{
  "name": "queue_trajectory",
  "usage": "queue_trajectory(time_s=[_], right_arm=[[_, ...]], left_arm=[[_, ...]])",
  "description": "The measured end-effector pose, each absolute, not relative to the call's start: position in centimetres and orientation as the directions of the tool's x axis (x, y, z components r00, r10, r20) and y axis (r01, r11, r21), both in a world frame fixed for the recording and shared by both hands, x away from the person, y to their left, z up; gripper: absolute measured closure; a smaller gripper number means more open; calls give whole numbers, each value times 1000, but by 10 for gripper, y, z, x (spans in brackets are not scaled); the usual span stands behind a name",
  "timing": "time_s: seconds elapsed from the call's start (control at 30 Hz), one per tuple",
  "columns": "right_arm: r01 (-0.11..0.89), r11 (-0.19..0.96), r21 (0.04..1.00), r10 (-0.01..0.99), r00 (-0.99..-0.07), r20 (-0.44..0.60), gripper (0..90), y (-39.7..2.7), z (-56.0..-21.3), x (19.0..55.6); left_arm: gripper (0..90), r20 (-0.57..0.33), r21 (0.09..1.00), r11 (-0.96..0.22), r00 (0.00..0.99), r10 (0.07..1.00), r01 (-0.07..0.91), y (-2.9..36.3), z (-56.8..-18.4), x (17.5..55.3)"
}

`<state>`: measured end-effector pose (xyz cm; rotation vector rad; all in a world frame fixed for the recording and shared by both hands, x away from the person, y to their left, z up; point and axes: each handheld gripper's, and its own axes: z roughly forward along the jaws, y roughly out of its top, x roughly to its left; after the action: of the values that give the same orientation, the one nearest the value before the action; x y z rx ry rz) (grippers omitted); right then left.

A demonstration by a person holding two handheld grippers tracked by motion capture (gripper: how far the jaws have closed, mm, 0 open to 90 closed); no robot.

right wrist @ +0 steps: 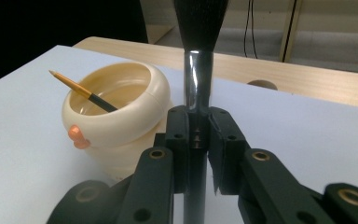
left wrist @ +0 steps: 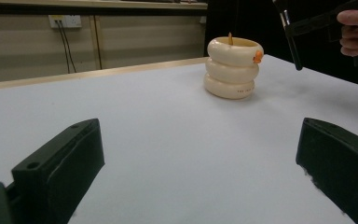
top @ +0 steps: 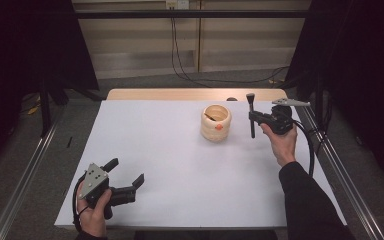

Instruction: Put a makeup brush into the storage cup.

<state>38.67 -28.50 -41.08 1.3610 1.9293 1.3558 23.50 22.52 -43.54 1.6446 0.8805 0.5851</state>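
Note:
A cream ringed holder point(top: 216, 122) with an orange beak stands on the white table point(top: 170, 165), right of centre. It holds a thin pencil-like brush point(right wrist: 81, 91) that leans on its rim. Just right of the holder, my right gripper point(top: 252, 118) is shut on a black make-up brush point(top: 251, 107), held upright with the bristles on top. In the right gripper view the jaws clamp the brush's shiny ferrule point(right wrist: 198, 79) beside the holder point(right wrist: 116, 121). My left gripper point(top: 125, 172) rests open near the front left corner, nothing between its fingers point(left wrist: 60, 172); the holder point(left wrist: 233, 67) lies far ahead.
A wooden strip point(top: 195, 94) runs along the table's far edge, with a small round mark point(top: 231, 99) on it. Metal rails point(top: 25, 170) flank both sides. Cables point(top: 180, 65) lie on the floor beyond. A hand point(left wrist: 356, 28) grips the right gripper.

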Motion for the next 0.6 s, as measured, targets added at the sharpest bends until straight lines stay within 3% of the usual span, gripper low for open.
queue_trajectory(time_s=[0.6], right_arm=[[411,28,911,852,-487,194,791,-280,-391,383]], left_arm=[[7,-72,965,-95,598,798,244,225,-435,235]])
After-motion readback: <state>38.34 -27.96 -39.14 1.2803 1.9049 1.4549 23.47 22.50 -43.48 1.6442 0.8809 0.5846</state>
